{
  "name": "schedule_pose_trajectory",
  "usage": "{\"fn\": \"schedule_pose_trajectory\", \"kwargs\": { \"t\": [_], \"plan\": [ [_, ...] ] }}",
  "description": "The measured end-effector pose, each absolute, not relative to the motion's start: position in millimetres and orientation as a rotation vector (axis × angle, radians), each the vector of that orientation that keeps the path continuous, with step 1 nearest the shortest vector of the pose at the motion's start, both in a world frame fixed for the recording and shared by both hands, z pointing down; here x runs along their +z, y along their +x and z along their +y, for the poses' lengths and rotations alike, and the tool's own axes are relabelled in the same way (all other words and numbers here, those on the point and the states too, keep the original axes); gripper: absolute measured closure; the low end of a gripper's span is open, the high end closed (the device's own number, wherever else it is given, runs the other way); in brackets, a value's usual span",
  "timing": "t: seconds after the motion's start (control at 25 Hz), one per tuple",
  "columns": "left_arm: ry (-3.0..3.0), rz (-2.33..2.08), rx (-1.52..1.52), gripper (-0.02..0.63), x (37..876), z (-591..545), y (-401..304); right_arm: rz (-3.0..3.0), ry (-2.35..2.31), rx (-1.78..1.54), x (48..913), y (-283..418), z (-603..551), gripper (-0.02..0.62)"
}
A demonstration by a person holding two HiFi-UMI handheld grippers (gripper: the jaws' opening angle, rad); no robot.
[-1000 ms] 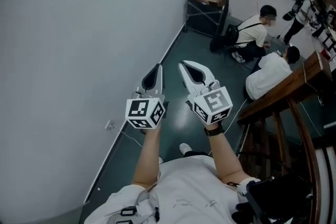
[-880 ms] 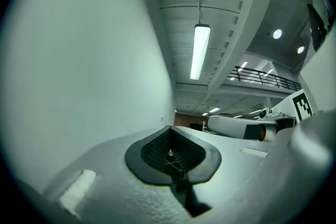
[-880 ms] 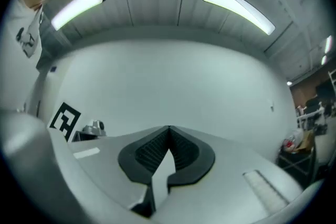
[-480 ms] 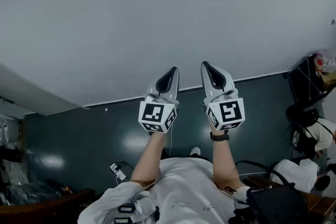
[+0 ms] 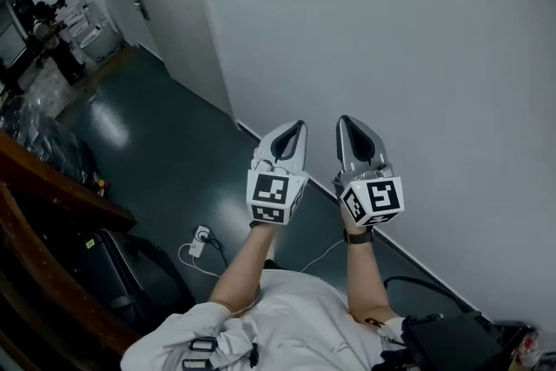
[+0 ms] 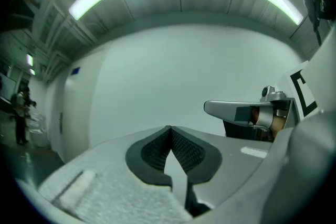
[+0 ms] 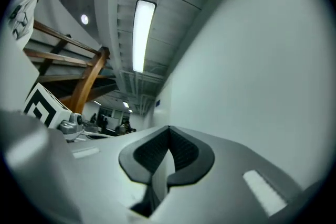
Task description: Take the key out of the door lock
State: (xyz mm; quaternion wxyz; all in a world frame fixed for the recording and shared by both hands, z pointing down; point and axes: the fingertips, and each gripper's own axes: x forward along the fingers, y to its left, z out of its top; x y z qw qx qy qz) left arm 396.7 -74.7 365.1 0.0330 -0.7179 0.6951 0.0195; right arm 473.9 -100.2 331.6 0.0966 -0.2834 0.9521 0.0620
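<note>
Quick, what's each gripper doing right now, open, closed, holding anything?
Left gripper: closed, nothing between its jaws.
Right gripper: closed, nothing between its jaws.

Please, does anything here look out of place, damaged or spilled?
Nothing is spilled or damaged. The only untidy thing is a white power strip lying loose on the dark floor near the person, its cable curled beside it.

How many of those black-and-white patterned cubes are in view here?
2. One cube sits on the left hand-held gripper, the other on the right hand-held gripper. They are side by side in front of the pale wall. None appears hidden.
</note>
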Motion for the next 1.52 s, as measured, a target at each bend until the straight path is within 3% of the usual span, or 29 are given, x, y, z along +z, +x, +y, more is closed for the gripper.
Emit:
{"fn": "schedule_pose_trajectory", "kwargs": {
  "t": [0.16, 0.4, 0.6, 0.76, 1.12, 1.52],
  "plan": [
    [-1.951, 2.325, -0.02, 0.609, 365, -46, 255, 2.912, -0.519, 0.113, 334, 319, -91, 0.594],
    [-1.807, 2.423, 0.064, 0.607, 356, -2, 136, 2.93, -0.043, -0.053, 338, 169, -43, 0.594],
    [-1.573, 2.559, 0.242, 0.609, 353, 36, 65, 2.94, 0.087, 0.0, 336, 105, -29, 0.594],
    [-1.438, 2.605, 0.224, 0.607, 361, 39, 32, 2.889, 0.137, -0.176, 342, 71, -48, 0.594],
    [-1.181, 2.736, 0.184, 0.609, 370, -31, -56, 2.971, 0.334, -0.01, 353, -33, -111, 0.592],
    [-0.955, 2.905, 0.078, 0.609, 386, -70, -124, 2.992, 0.637, -0.222, 379, -113, -151, 0.592]
  ]
}}
